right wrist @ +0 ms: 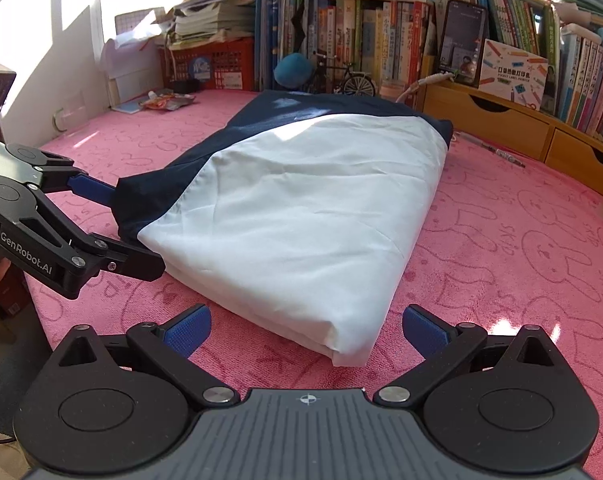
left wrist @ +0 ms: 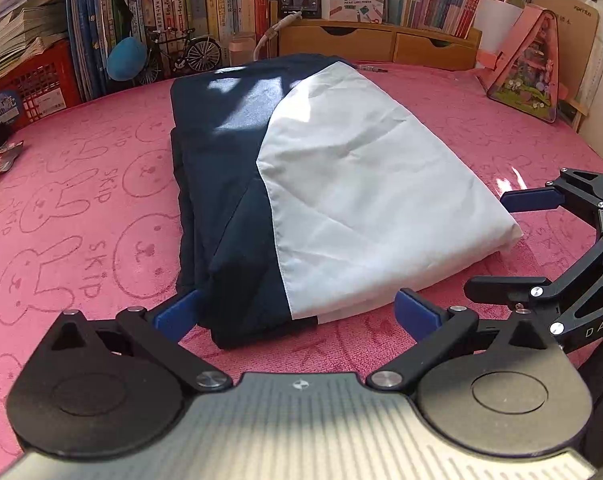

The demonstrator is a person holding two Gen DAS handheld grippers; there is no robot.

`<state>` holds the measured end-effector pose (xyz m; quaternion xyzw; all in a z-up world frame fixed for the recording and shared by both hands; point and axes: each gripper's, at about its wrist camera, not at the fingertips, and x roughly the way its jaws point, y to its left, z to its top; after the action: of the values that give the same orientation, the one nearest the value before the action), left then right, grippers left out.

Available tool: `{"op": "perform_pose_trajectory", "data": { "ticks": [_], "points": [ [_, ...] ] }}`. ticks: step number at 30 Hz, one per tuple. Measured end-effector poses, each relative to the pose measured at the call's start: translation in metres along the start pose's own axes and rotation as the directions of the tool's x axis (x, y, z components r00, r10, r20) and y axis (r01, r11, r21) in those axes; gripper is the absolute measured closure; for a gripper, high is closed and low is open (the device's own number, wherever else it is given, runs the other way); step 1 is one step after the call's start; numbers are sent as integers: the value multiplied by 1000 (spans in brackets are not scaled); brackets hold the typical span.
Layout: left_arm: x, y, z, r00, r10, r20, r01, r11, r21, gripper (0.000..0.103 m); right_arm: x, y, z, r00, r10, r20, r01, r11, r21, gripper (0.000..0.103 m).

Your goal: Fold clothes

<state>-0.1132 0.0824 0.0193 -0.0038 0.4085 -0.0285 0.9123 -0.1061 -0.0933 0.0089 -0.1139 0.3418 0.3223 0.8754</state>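
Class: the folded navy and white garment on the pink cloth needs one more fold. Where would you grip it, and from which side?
Probably the near hem of the garment, from the front: left gripper already straddles it, right gripper faces the white corner, both open.

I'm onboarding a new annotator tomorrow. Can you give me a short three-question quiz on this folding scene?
1. True or false: the left gripper is shut on the folded garment.
2. Multiple choice: the pink cloth under the garment is printed with A) stars, B) rabbits, C) stripes.
3. Fill in: the garment's two colours are white and ____.

Key
1. False. Both the left gripper and the right gripper are open; the left one's fingers straddle the garment's near end, and the right one sits just short of the white corner.
2. B.
3. Navy (dark blue).
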Motion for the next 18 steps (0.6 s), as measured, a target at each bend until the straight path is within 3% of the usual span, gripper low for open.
{"op": "perform_pose_trajectory", "data": {
  "ticks": [7,18],
  "points": [
    [10,2,4,999,8,-50,-9,1000,-23,0,-1,4,1,1000,21,13,-21,1000,-5,0],
    [19,-5,4,993,77,-89,-77,997,7,0,0,2,-1,1000,-22,-2,22,1000,18,0]
  ]
}}
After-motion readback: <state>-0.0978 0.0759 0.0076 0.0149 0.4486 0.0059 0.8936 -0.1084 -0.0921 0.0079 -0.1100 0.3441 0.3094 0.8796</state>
